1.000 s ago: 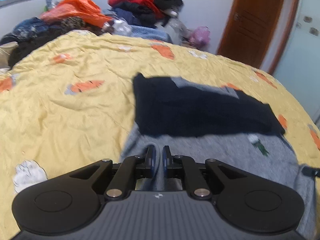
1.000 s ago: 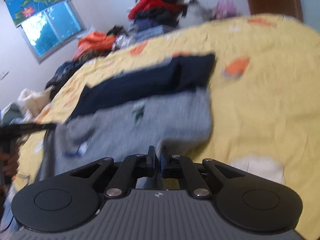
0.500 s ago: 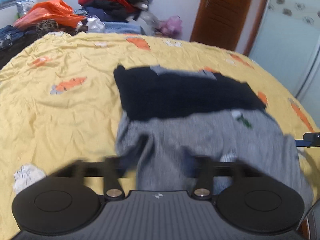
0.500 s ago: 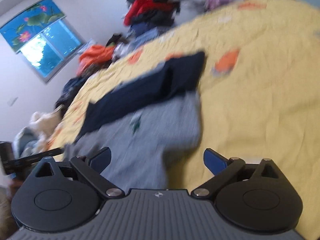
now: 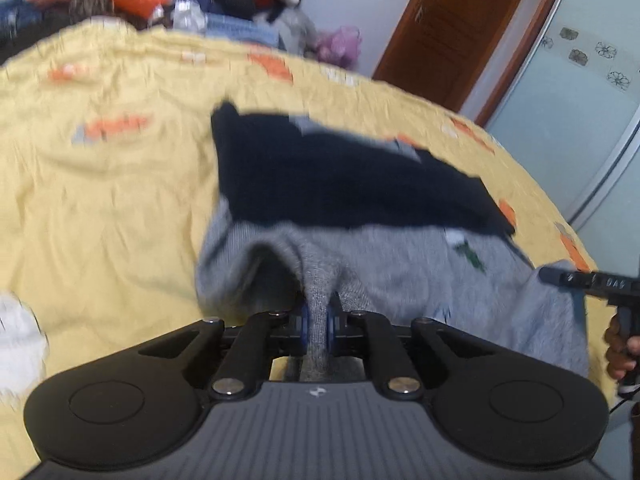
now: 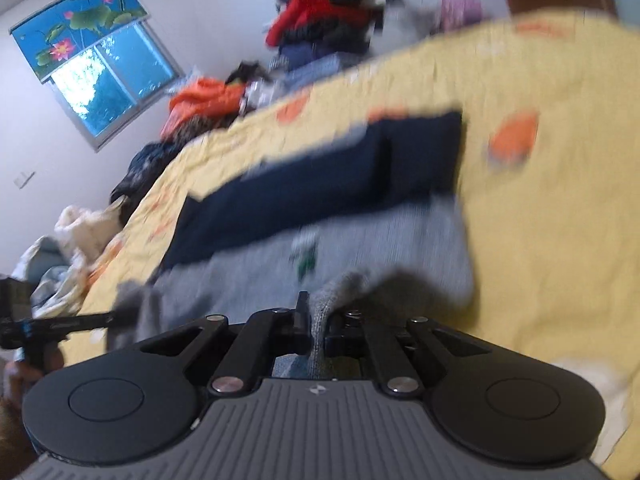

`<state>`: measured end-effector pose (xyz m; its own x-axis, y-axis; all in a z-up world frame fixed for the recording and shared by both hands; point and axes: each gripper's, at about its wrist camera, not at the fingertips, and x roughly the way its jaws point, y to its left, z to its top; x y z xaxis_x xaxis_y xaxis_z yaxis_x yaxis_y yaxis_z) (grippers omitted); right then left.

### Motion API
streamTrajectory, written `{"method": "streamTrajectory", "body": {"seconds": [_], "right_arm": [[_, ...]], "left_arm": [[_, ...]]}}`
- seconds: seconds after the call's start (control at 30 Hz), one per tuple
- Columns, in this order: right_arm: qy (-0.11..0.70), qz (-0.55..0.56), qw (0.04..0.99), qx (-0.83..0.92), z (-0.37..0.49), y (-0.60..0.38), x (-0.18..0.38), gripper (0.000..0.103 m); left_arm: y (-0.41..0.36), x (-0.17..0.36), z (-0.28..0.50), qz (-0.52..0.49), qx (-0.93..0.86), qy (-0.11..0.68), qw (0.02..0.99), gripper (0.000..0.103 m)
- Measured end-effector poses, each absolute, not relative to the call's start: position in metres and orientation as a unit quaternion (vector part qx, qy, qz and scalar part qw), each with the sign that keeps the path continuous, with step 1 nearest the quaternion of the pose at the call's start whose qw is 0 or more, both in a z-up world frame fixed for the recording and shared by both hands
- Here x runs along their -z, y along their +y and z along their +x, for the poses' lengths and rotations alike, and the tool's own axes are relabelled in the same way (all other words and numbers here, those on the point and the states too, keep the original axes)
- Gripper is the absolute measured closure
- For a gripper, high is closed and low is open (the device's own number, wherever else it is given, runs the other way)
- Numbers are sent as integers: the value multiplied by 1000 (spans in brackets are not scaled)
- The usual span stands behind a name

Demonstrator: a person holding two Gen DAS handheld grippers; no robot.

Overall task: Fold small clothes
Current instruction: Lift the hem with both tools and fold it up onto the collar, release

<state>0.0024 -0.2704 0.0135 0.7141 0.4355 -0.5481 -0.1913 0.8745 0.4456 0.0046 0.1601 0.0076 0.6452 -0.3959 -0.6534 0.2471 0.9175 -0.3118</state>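
On the yellow bedspread (image 5: 120,200), both tongs (left (image 5: 316,322), right (image 6: 316,326)) angle downward, pinching the grey garment (image 5: 400,272).

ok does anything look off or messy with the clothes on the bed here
Nothing damaged or spilled. The grey garment is bunched up at its near edge where the left gripper and right gripper pinch it. Loose clothes are heaped beyond the yellow bedspread.
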Motion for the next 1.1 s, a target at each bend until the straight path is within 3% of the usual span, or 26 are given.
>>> {"method": "streamTrajectory", "body": {"seconds": [0.2, 0.23, 0.37, 0.47, 0.5, 0.53, 0.57, 0.63, 0.7, 0.9, 1.1], "right_arm": [[334, 144, 927, -91, 43, -281, -10, 86], [347, 150, 922, -78, 48, -284, -4, 75], [352, 176, 917, -69, 32, -292, 2, 62], [339, 151, 927, -57, 3, -285, -8, 57], [331, 129, 933, -52, -5, -277, -13, 54], [323, 107, 939, -50, -14, -267, -17, 46], [315, 86, 944, -54, -23, -257, -21, 41], [300, 48, 950, -67, -37, -235, -27, 18], [291, 11, 953, -80, -48, -213, -30, 4], [300, -63, 947, -100, -67, -175, -26, 3], [319, -13, 939, -128, -82, -181, -22, 3]], "left_arm": [[152, -7, 33, -82, 126, 372, 916, 92], [151, -4, 35, -80, 119, 377, 915, 91], [149, -7, 25, -56, 100, 385, 916, 83], [140, -13, 8, -8, 61, 385, 921, 48], [134, -15, 1, 3, 50, 380, 924, 32], [128, -16, -4, 11, 43, 373, 927, 25], [121, -17, -9, 15, 39, 368, 929, 25], [108, -16, -15, 12, 36, 373, 927, 25], [99, -13, -20, 1, 35, 379, 925, 25], [79, -7, -36, 4, 28, 394, 919, 25], [76, -3, -48, 3, 32, 408, 913, 23]]}}
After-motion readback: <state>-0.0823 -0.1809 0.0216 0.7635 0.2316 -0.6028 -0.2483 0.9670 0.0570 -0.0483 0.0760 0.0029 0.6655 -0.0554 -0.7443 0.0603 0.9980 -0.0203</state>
